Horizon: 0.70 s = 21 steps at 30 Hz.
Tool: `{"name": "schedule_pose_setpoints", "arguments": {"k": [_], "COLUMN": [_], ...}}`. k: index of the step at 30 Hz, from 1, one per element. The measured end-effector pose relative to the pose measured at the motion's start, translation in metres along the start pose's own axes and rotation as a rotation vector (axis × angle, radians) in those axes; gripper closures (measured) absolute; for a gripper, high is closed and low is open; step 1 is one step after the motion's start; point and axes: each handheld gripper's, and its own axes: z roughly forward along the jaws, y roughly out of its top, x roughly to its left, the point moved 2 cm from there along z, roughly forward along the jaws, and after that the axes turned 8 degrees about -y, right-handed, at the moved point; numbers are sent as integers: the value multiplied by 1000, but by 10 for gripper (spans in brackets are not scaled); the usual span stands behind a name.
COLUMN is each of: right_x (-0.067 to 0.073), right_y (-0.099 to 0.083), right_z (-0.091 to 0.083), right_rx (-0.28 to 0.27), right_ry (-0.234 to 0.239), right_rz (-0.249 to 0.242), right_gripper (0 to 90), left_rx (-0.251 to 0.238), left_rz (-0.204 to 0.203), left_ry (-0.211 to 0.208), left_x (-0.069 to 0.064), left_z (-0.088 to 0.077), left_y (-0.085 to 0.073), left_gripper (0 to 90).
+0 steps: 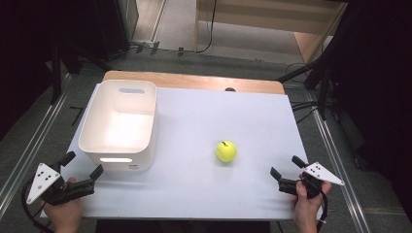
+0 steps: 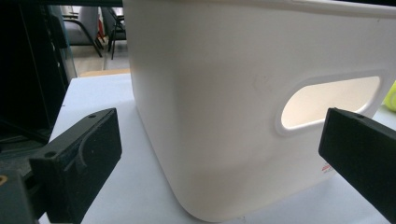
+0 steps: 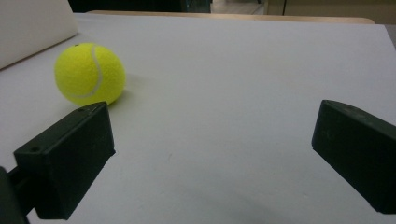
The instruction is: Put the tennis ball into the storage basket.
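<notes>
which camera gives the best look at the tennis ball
The right gripper view: the tennis ball sits close and sharp, seam visible, on the white table. The high view shows it small; the left gripper view catches a yellow sliver past the white bin.

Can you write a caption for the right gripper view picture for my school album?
Open right gripper faces a yellow tennis ball resting on the white table.

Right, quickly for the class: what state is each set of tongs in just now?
Left tongs: open, holding nothing, near the white bin.
Right tongs: open, holding nothing; tennis ball lies apart.
</notes>
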Motion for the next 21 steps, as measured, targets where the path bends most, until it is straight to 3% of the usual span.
{"name": "schedule_pose_setpoints", "arguments": {"k": [8,21], "right_x": [5,26], "right_y": [5,32], "right_z": [-4,-4], "right_rx": [45,141], "right_ry": [27,58], "right_rz": [-32,-85], "right_gripper": [0,0], "left_rx": [5,0], "left_rz": [6,2], "left_ry": [-9,-18], "left_x": [-1,-1], "left_z": [1,1], "left_y": [0,0], "left_gripper": [0,0]}}
